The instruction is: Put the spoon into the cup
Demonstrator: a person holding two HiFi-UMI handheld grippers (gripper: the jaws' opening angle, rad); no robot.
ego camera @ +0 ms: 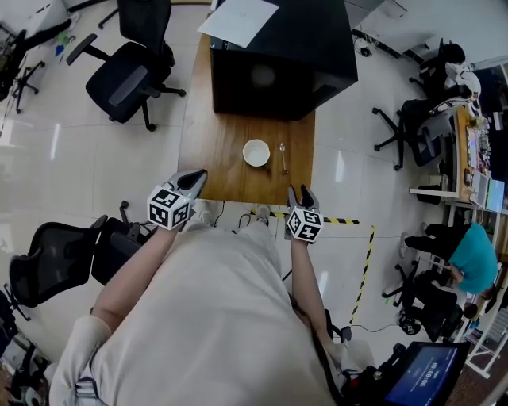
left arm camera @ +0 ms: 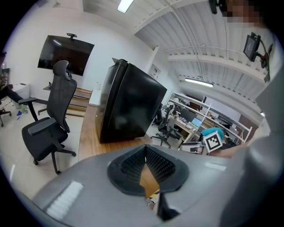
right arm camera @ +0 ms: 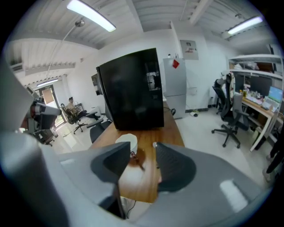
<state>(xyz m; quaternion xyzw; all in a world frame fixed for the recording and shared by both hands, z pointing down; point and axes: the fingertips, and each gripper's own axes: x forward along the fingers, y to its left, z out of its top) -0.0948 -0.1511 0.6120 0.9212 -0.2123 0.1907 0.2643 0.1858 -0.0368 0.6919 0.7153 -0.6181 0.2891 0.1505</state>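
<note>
A white cup (ego camera: 256, 152) stands on the wooden table (ego camera: 216, 151), with a small metal spoon (ego camera: 283, 157) lying just to its right. Both grippers hover at the table's near edge, apart from the two objects. My left gripper (ego camera: 196, 180) is at the near left corner, its jaws shut and holding nothing. My right gripper (ego camera: 301, 193) is open and empty, just short of the spoon. In the right gripper view the cup (right arm camera: 127, 141) shows between the jaws, and only the spoon's tip (right arm camera: 155, 145) peeks past the right jaw. The left gripper view shows neither the cup nor the spoon.
A big black box (ego camera: 279, 57) with a sheet of paper (ego camera: 238, 20) on top fills the table's far end. Black office chairs stand at the far left (ego camera: 131, 73) and near left (ego camera: 55, 258). Yellow-black tape (ego camera: 349, 220) marks the floor to the right.
</note>
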